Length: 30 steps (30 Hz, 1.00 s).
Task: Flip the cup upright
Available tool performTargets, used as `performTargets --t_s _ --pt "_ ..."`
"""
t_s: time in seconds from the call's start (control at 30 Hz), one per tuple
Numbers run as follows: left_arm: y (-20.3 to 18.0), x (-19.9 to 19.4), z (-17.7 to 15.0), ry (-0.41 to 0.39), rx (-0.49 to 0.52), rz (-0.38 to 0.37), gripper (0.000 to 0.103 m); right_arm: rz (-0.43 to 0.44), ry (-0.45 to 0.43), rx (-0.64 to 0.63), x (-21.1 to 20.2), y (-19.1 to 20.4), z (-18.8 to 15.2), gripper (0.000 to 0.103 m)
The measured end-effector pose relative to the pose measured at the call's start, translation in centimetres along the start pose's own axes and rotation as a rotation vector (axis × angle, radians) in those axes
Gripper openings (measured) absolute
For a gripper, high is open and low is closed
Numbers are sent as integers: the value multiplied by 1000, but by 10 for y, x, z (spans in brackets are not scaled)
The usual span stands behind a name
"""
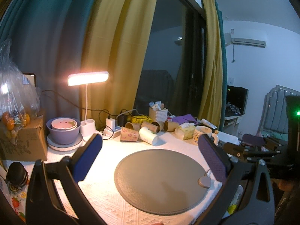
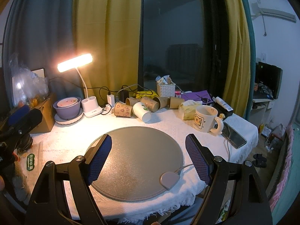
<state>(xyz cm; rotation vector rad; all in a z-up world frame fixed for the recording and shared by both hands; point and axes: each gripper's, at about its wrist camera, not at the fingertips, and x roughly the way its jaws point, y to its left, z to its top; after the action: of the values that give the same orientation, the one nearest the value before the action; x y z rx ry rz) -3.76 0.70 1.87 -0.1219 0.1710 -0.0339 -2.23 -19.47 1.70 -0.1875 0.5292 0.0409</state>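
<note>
Several paper cups lie on their sides at the back of the table: a white cup, a patterned brown cup and plain brown cups behind. A white cartoon mug stands upright at the right. My left gripper is open and empty, above the near table. My right gripper is open and empty, over the round grey mat. Both are well short of the cups.
A lit desk lamp on a white base, stacked purple bowls, a cardboard box, a white basket, a tissue pack, a phone and a charger with cables crowd the back and right. A grey puck with cable lies on the mat.
</note>
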Motion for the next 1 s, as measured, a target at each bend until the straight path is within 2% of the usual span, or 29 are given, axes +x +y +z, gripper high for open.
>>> performTargets --t_s 1.0 --pt "2 -1 -2 7 -7 1 103 -1 2 -5 -1 2 -2 83"
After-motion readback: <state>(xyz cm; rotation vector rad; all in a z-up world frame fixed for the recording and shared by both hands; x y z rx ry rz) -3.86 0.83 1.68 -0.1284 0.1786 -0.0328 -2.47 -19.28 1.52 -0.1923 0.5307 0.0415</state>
